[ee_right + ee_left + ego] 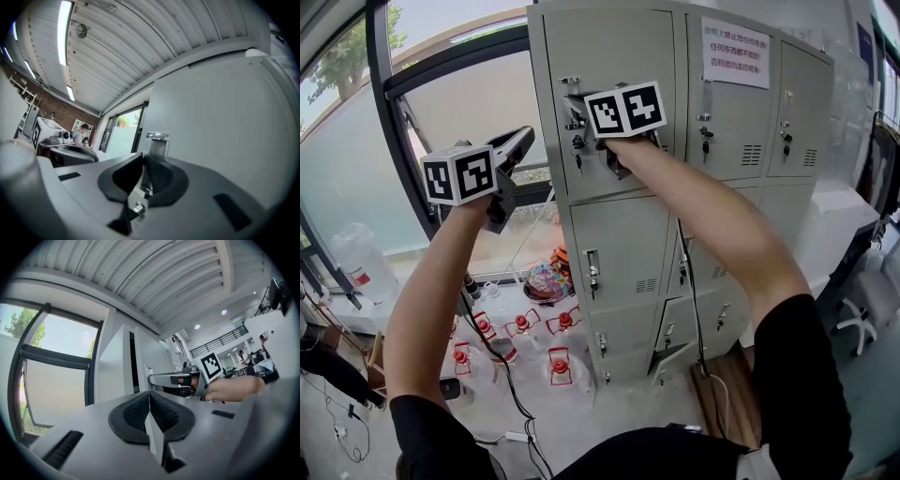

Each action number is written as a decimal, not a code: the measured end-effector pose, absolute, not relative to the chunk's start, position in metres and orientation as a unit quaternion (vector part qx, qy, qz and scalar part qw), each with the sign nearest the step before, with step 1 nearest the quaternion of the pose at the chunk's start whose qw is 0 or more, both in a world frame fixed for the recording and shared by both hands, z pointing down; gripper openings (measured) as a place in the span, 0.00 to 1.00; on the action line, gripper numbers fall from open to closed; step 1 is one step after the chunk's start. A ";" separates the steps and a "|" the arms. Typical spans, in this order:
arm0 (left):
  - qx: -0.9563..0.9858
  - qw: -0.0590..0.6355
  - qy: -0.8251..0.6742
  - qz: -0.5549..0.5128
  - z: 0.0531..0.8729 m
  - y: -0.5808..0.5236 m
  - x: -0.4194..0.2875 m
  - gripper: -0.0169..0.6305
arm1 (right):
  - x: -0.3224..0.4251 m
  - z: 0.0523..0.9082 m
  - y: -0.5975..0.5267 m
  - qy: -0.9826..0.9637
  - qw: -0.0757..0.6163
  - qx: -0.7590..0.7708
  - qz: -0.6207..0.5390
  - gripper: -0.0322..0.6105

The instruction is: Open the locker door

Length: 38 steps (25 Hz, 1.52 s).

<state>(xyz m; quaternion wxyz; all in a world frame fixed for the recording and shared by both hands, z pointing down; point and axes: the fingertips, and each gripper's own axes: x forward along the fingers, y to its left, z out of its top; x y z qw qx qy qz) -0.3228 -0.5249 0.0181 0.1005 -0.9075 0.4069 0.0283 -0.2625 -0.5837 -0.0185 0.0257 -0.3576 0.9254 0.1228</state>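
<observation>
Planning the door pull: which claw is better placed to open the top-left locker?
Right. The right claw sits at the handle of the top-left locker door, while the left claw hangs shut off to the side, before the window, away from that door.

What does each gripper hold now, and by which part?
Left gripper: nothing, shut. Right gripper: its fingers pinch a thin metal piece on the locker door, its kind unclear.

I'm in an industrial-style workplace: grey steel lockers (623, 131), a corrugated metal ceiling (140, 51) with strip lights (63, 28), tall windows (342, 159).
</observation>
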 end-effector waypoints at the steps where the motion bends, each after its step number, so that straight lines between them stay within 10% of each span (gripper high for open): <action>1: -0.907 0.101 0.408 0.029 0.017 -0.523 -0.320 0.05 | -0.261 -0.019 -0.579 0.928 0.027 -0.350 0.123 0.11; 38: -0.875 0.099 0.473 0.009 0.023 -0.449 -0.253 0.05 | -0.185 -0.018 -0.467 0.987 0.074 -0.068 0.127 0.11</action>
